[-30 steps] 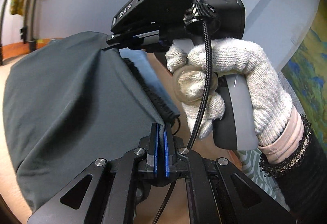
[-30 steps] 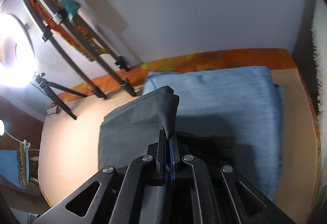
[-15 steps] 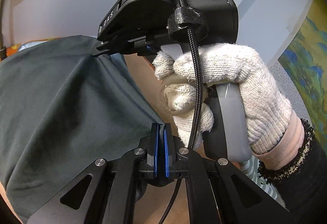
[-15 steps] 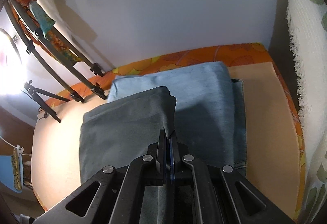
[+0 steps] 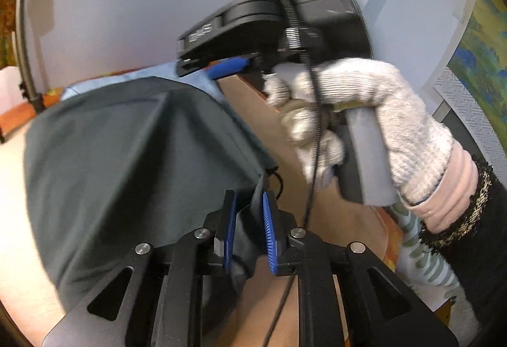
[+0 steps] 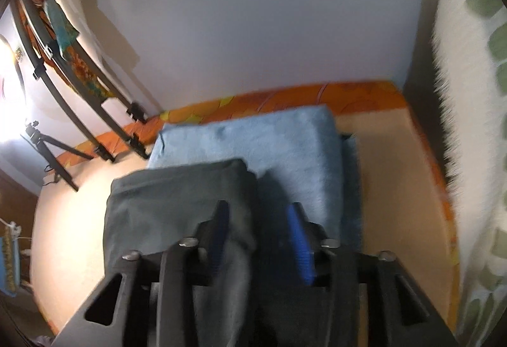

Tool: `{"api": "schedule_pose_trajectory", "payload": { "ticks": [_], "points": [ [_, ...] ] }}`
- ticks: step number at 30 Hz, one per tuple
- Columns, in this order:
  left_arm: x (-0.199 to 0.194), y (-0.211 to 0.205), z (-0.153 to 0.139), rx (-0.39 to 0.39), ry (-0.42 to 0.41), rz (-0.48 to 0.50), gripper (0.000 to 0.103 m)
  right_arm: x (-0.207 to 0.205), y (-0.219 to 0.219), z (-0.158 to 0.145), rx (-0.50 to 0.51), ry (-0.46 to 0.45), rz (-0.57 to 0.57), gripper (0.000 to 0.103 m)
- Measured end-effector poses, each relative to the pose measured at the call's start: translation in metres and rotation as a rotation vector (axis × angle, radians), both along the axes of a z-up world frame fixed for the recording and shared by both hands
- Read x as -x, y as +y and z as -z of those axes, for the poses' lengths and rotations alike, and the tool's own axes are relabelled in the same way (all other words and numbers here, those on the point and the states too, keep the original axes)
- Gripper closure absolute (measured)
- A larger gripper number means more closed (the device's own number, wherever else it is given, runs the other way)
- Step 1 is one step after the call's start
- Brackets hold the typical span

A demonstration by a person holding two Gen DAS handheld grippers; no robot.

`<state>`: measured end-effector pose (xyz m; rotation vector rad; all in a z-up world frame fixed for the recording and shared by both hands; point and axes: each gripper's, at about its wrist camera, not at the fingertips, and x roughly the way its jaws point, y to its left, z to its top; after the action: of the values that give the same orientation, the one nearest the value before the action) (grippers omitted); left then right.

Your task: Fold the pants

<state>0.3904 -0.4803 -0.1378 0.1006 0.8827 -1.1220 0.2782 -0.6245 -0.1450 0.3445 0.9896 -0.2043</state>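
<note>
The dark grey pants (image 5: 126, 163) lie folded on the tan surface, partly over a folded light blue garment (image 6: 285, 150). My left gripper (image 5: 248, 231) is open, its blue pads apart, with the pants' near corner loose between them. My right gripper (image 6: 259, 236) is open too, its jaws wide apart over the grey pants' (image 6: 177, 198) near edge. In the left wrist view the right gripper's (image 5: 221, 69) body shows above the pants' far edge, held by a white gloved hand (image 5: 364, 112).
A tan surface (image 6: 389, 188) with an orange patterned border (image 6: 285, 103) holds the clothes. Black tripod legs (image 6: 63, 153) and a bright lamp stand at the left. A white wall lies behind. A leaf-print fabric (image 6: 469, 93) hangs at the right.
Both grippers have opened and let go of the grey pants, which have dropped flat onto the blue garment. The right gripper has lifted slightly.
</note>
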Motion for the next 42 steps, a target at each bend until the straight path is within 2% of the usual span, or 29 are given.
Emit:
{"api": "schedule_pose_trajectory", "payload": {
  "ticks": [3, 7, 9, 13, 14, 21, 25, 29, 35, 38, 42],
  "points": [
    [-0.01, 0.015, -0.006, -0.005, -0.016, -0.018, 0.073, 0.009, 0.007, -0.016, 0.014, -0.035, 0.007, 0.059],
    [-0.025, 0.046, -0.008, -0.011, -0.053, -0.027, 0.072, 0.027, 0.027, -0.039, 0.062, -0.08, 0.0, 0.059],
    [-0.036, 0.063, -0.015, -0.022, -0.1, -0.043, 0.065, 0.041, 0.044, -0.048, 0.069, -0.103, -0.02, 0.057],
    [-0.041, 0.077, -0.016, -0.043, -0.131, -0.072, 0.065, 0.069, 0.078, -0.059, 0.071, -0.132, -0.052, 0.057],
    [-0.049, 0.083, -0.016, -0.048, -0.135, -0.084, 0.065, 0.078, 0.089, -0.06, 0.066, -0.136, -0.061, 0.057],
    [-0.043, 0.099, -0.004, -0.069, -0.154, -0.12, 0.065, 0.115, 0.153, -0.042, -0.002, -0.105, -0.156, 0.057],
    [-0.066, 0.105, 0.007, -0.101, -0.154, -0.125, 0.065, 0.131, 0.186, -0.024, -0.035, -0.071, -0.198, 0.057],
    [-0.111, 0.116, 0.023, -0.107, -0.059, -0.161, 0.065, 0.144, 0.221, 0.002, -0.132, -0.016, -0.248, 0.057],
    [-0.141, 0.113, 0.044, -0.118, 0.029, -0.16, 0.065, 0.133, 0.253, 0.038, -0.213, 0.04, -0.263, 0.058],
    [-0.148, 0.108, 0.054, -0.112, 0.079, -0.156, 0.065, 0.121, 0.257, 0.049, -0.211, 0.042, -0.228, 0.058],
    [-0.157, 0.106, 0.066, -0.08, 0.155, -0.167, 0.065, 0.102, 0.249, 0.057, -0.189, 0.063, -0.121, 0.058]
  ]
}}
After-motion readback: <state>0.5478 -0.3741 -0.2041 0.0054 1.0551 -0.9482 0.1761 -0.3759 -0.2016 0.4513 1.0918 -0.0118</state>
